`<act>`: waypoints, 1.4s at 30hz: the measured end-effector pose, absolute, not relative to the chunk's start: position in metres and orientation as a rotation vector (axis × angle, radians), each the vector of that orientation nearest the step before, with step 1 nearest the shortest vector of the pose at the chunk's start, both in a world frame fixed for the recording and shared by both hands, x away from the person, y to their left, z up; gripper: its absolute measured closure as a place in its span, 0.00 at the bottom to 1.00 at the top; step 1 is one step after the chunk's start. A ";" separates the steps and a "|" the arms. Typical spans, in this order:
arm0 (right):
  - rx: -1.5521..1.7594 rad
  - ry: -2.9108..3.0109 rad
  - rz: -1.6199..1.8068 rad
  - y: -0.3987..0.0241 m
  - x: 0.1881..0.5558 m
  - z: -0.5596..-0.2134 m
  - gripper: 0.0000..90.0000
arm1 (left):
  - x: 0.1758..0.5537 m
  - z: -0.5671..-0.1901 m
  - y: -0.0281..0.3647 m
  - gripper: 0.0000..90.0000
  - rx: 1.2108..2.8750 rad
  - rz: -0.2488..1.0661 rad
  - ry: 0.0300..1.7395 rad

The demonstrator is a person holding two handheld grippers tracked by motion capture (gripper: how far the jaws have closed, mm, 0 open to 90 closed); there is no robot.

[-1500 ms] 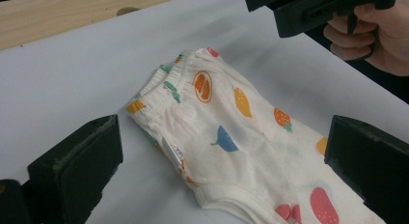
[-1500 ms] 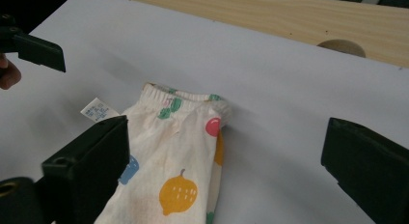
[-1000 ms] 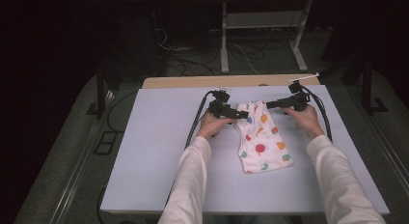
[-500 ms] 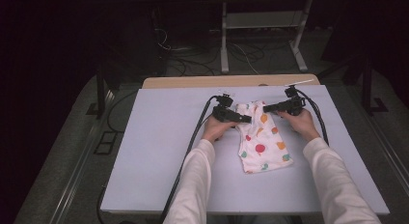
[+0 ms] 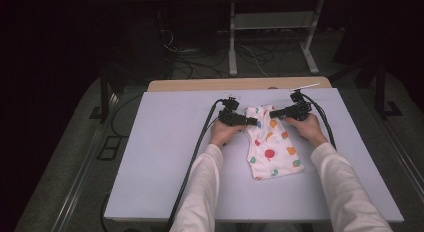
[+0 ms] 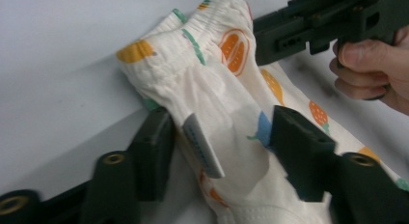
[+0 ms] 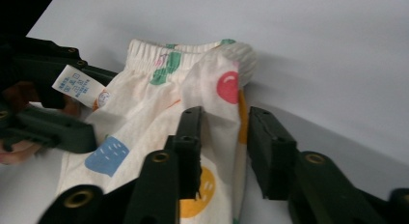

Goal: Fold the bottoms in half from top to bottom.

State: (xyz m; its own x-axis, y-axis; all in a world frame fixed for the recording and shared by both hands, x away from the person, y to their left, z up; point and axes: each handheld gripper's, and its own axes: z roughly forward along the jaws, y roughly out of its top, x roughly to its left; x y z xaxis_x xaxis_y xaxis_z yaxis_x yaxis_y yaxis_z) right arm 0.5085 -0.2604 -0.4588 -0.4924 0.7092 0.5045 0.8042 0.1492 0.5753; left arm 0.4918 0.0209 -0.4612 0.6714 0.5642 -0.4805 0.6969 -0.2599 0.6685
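One spotted cloth garment (image 5: 270,142) lies folded at the centre of the high view on the table (image 5: 150,157), its lower layers hidden. Its single white label (image 7: 78,86) carries print too small to read. Two grippers: the left gripper (image 6: 226,142) and the right gripper (image 7: 224,137) have each just been closing on its elastic-waist end; whether the pads press yet is unclear.

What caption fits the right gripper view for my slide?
Right gripper closing its fingers around a fold of the fruit-print garment near its elastic waistband.
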 end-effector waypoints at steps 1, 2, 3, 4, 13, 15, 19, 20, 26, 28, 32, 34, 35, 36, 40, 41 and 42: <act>-1.516 -2.288 -1.263 -0.259 0.508 -0.459 0.78 | 0.492 -0.462 0.021 0.55 1.951 -0.168 0.983; -1.514 -2.284 -1.261 -0.257 0.508 -0.460 0.81 | 0.492 -0.462 0.021 0.59 1.952 -0.162 0.987; -1.520 -2.279 -1.252 -0.256 0.508 -0.460 0.85 | 0.493 -0.463 0.021 0.63 1.953 -0.171 0.984; -1.527 -2.273 -1.246 -0.255 0.508 -0.461 0.88 | 0.493 -0.463 0.021 0.67 1.956 -0.170 0.987; -1.514 -2.282 -1.253 -0.258 0.501 -0.455 0.98 | 0.490 -0.463 0.019 0.95 1.986 -0.100 0.983; -1.517 -2.293 -1.269 -0.261 0.498 -0.453 0.98 | 0.489 -0.461 0.019 0.96 1.990 -0.082 0.970; -1.528 -2.264 -1.328 -0.268 0.491 -0.453 0.98 | 0.486 -0.459 0.019 0.96 1.977 -0.050 0.944; -1.532 -2.256 -1.341 -0.270 0.489 -0.454 0.98 | 0.485 -0.459 0.020 0.96 1.968 -0.048 0.939; -1.523 -2.231 -1.396 -0.274 0.478 -0.457 0.98 | 0.482 -0.460 0.023 0.96 1.923 -0.072 0.947; -1.517 -2.229 -1.415 -0.276 0.475 -0.456 0.98 | 0.481 -0.458 0.025 0.96 1.907 -0.082 0.941; -1.507 -2.214 -1.452 -0.279 0.470 -0.453 0.98 | 0.477 -0.454 0.025 0.96 1.889 -0.090 0.928; -1.498 -2.220 -1.462 -0.279 0.468 -0.451 0.98 | 0.475 -0.452 0.025 0.96 1.881 -0.091 0.920; -1.496 -2.226 -1.463 -0.280 0.467 -0.449 0.98 | 0.475 -0.451 0.025 0.96 1.881 -0.091 0.913; -1.491 -2.232 -1.471 -0.280 0.466 -0.448 0.98 | 0.474 -0.449 0.026 0.96 1.882 -0.089 0.906; -1.466 -2.245 -1.492 -0.280 0.462 -0.441 0.98 | 0.470 -0.442 0.028 0.96 1.880 -0.090 0.890; -1.458 -2.242 -1.500 -0.280 0.460 -0.440 0.98 | 0.470 -0.439 0.028 0.96 1.880 -0.088 0.887; -1.450 -2.248 -1.507 -0.280 0.459 -0.438 0.98 | 0.469 -0.438 0.029 0.96 1.883 -0.090 0.883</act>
State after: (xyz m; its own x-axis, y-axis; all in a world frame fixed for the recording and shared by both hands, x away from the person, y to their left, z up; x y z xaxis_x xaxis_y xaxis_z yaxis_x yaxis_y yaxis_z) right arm 0.4592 -0.2802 -0.4384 -0.5520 0.6554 0.5155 0.7259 0.0735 0.6839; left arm 0.4689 0.0288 -0.4375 0.7295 0.5336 -0.4279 0.6086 -0.2210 0.7620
